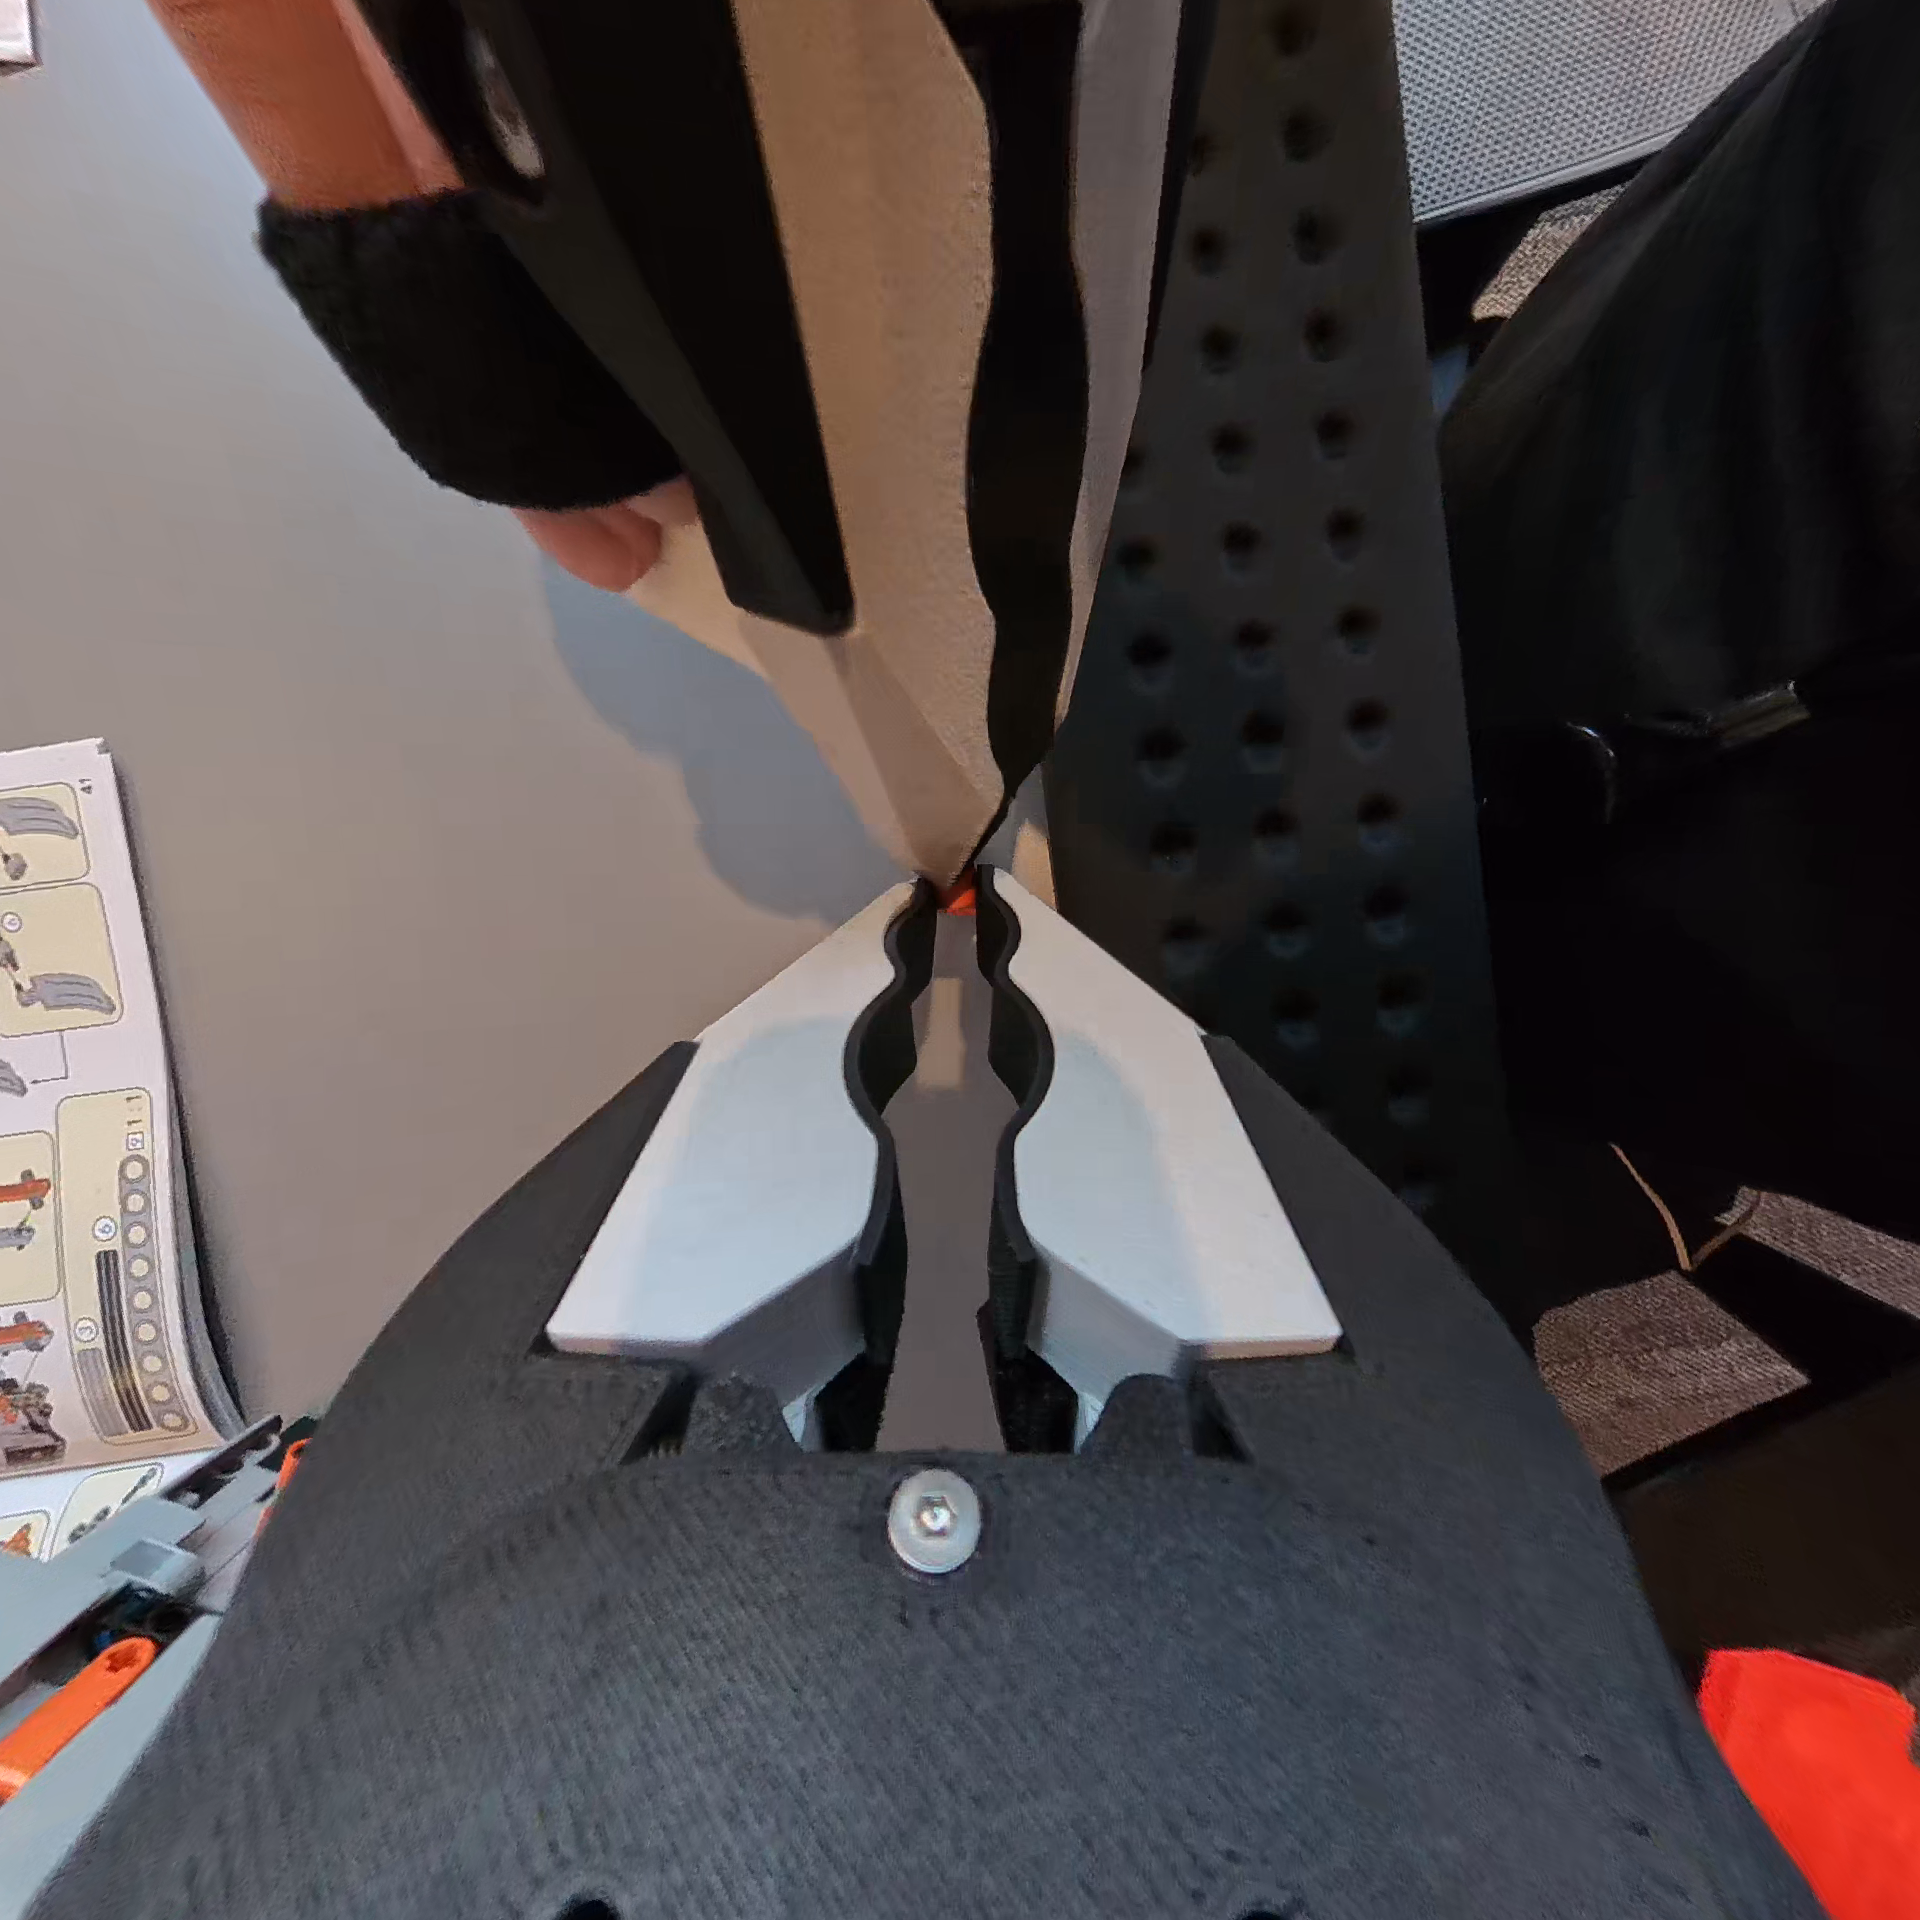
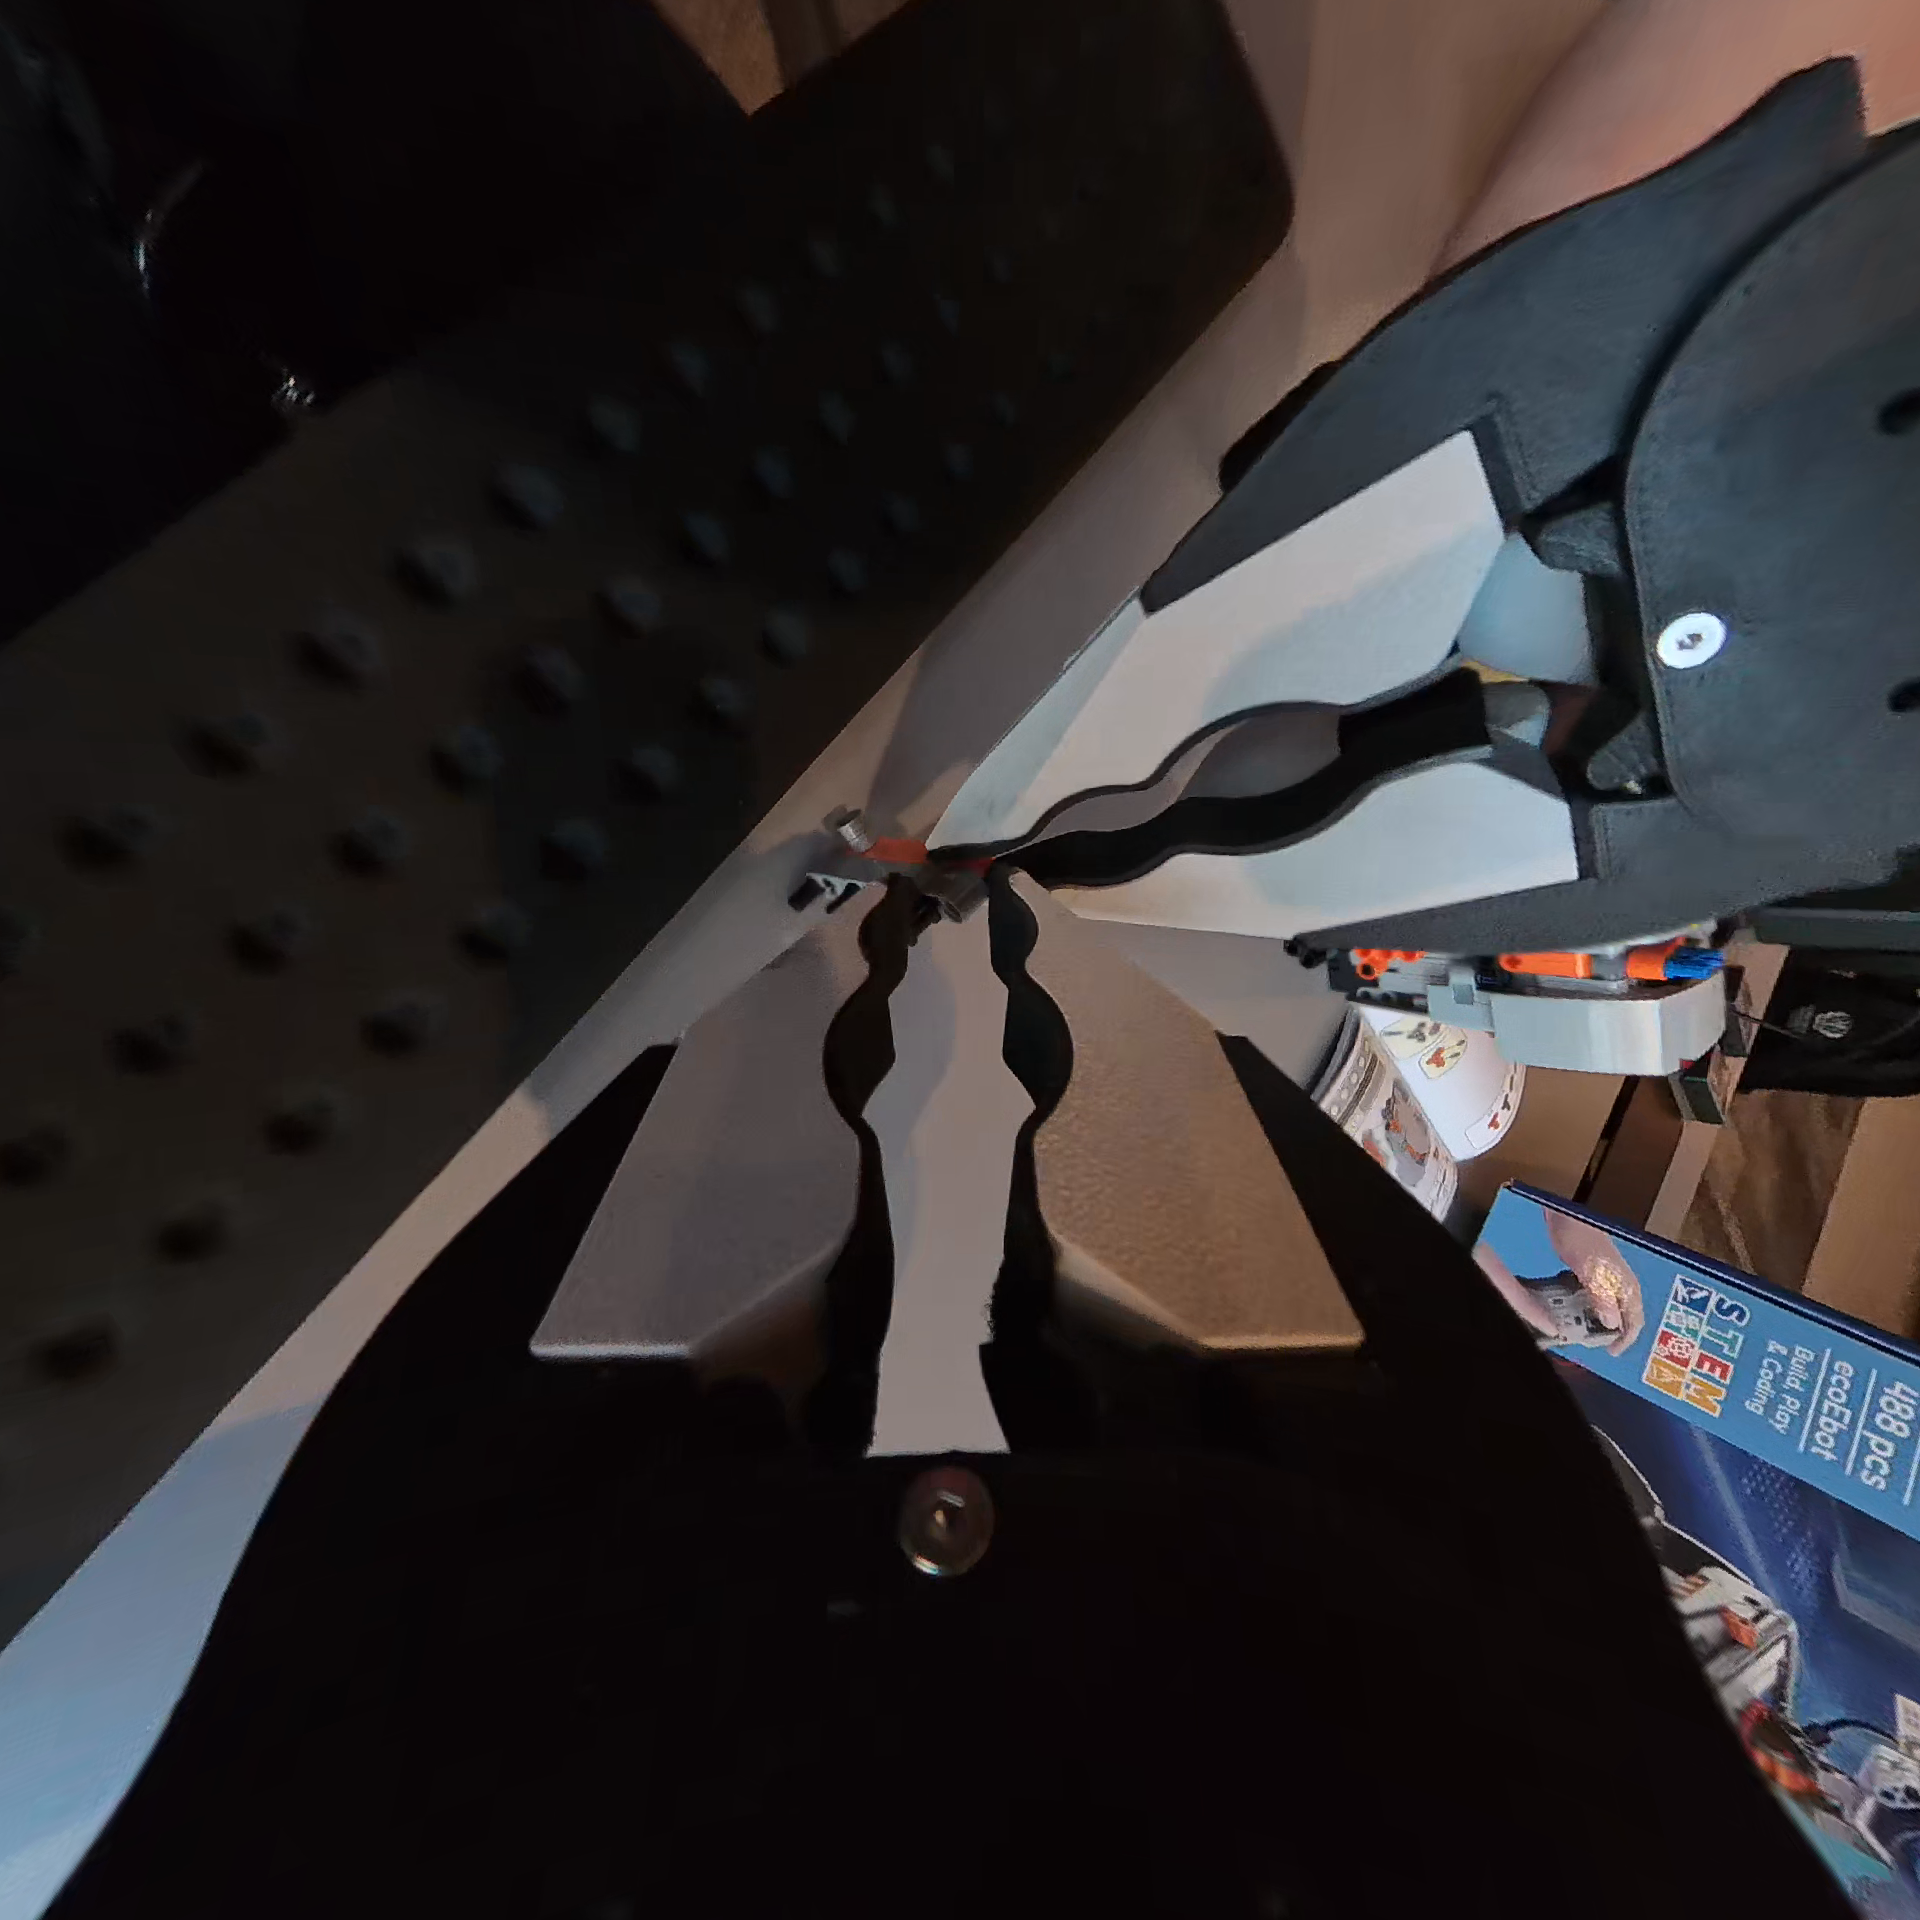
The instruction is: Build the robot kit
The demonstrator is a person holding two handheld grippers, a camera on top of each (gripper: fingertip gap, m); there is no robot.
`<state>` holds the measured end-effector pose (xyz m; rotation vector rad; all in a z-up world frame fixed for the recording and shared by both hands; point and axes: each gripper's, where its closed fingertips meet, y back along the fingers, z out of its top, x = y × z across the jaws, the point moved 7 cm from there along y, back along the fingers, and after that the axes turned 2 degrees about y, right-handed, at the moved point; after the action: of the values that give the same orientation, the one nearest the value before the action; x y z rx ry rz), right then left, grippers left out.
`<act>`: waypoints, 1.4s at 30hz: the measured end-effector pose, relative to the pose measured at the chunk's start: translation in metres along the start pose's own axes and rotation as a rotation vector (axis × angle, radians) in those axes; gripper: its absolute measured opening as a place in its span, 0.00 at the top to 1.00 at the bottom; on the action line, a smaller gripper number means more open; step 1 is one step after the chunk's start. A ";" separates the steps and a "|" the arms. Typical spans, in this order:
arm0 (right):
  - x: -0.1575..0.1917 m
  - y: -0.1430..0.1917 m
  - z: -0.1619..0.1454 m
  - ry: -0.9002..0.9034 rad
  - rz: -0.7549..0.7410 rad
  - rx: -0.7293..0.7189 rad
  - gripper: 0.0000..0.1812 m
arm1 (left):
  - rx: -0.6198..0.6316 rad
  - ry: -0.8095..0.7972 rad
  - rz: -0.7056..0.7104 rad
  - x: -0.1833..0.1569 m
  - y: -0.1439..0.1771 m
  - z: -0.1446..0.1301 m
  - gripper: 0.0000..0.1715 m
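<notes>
My left gripper (image 1: 953,891) is shut on a small orange brick part (image 1: 956,898) at its tips. My right gripper (image 1: 966,854) comes down from above and meets the same part tip to tip. In the right wrist view my right gripper (image 2: 943,900) is closed around a small cluster of grey, orange and black brick parts (image 2: 902,854), held in the air. My left gripper (image 2: 971,858) reaches in from the right and pinches the same cluster. A hand with a black cuff (image 1: 457,353) holds the right gripper.
An open instruction booklet (image 1: 73,1091) lies at the left on the pale table (image 1: 416,727). A partly built grey and orange model (image 2: 1558,997) stands near it. A black perforated panel (image 2: 468,623) runs along the table edge. A blue product box (image 2: 1714,1403) lies lower right. Both grippers' tips are close together, under 4 cm apart.
</notes>
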<state>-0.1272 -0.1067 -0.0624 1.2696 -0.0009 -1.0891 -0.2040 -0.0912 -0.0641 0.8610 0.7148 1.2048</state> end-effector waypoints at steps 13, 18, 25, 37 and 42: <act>0.038 -0.027 -0.010 0.066 0.252 0.170 1.00 | -0.168 0.127 0.072 0.011 0.004 -0.040 0.96; -0.016 -0.007 -0.013 -0.330 -0.008 -0.034 0.93 | -0.275 0.161 0.092 0.012 0.009 -0.043 0.96; -0.022 -0.020 -0.027 -0.821 0.046 -0.274 0.91 | -0.437 0.178 0.149 0.006 0.010 -0.036 0.96; -0.007 -0.028 -0.018 -0.630 -0.127 -0.112 0.97 | -0.449 0.083 0.358 -0.009 -0.002 -0.040 0.96; -0.004 -0.032 -0.019 -0.597 -0.192 -0.132 0.96 | -0.289 -0.100 0.540 -0.017 -0.006 -0.037 0.97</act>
<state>-0.1398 -0.0872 -0.0917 0.8016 -0.2577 -1.5756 -0.2360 -0.1023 -0.0872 0.8887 0.2143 1.6823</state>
